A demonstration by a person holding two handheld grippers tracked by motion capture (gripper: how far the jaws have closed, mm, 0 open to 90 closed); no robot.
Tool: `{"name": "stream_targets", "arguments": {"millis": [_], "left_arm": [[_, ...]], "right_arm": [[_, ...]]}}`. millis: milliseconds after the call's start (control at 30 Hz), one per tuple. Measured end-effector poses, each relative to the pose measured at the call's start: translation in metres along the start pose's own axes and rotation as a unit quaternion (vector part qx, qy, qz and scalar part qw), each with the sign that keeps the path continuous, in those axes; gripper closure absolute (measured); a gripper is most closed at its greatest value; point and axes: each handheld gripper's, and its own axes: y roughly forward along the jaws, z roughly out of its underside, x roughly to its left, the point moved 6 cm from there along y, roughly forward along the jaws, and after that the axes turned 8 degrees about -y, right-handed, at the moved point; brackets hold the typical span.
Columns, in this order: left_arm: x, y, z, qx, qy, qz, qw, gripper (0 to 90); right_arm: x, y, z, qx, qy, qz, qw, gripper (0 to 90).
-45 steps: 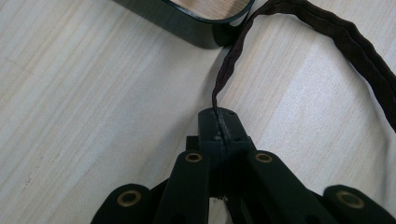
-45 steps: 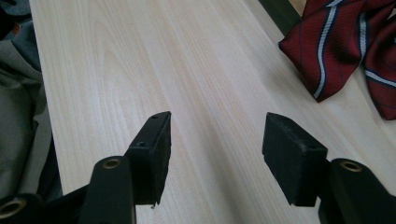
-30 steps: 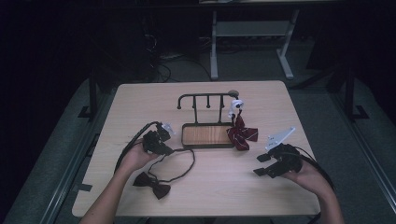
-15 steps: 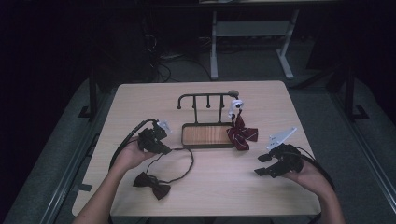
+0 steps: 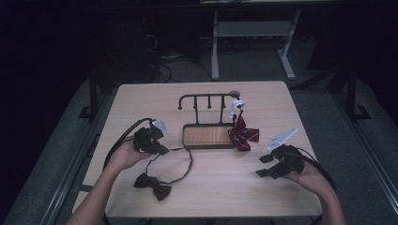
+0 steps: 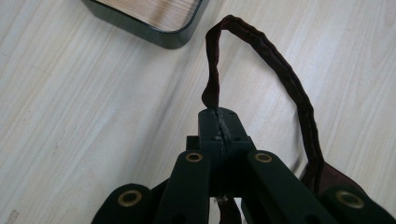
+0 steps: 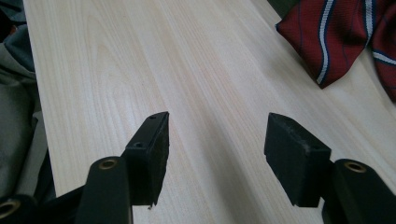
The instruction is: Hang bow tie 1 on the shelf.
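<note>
A dark maroon bow tie lies near the table's front left, its thin neck strap looping up toward the rack. My left gripper is shut on that strap, which arcs out from between the closed jaws and back down to the right. A red striped bow tie hangs from the right end of the black hook rack, resting by its wooden base. My right gripper hovers open over bare table at the right, the red striped bow tie ahead of it.
The light wooden table has its front edge close to both forearms. A corner of the rack's base lies just beyond the left gripper. Cables trail from both grippers. Dark floor and a white desk frame lie behind.
The left gripper has shifted slightly right and forward along the strap toward the rack base. The right gripper has barely moved.
</note>
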Motion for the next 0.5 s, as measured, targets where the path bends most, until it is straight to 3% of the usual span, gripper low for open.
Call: {"name": "stream_targets", "arguments": {"millis": [133, 500], "left_arm": [[-0.002, -0.003, 0.001, -0.004, -0.001, 0.008, 1.0, 89.5], [-0.009, -0.019, 0.0, 0.003, 0.021, 0.005, 0.9998, 89.5]], "right_arm": [[-0.001, 0.0, 0.0, -0.002, 0.001, 0.0, 1.0, 39.8], [-0.003, 0.001, 0.002, -0.002, 0.004, -0.001, 1.0, 39.4]]}}
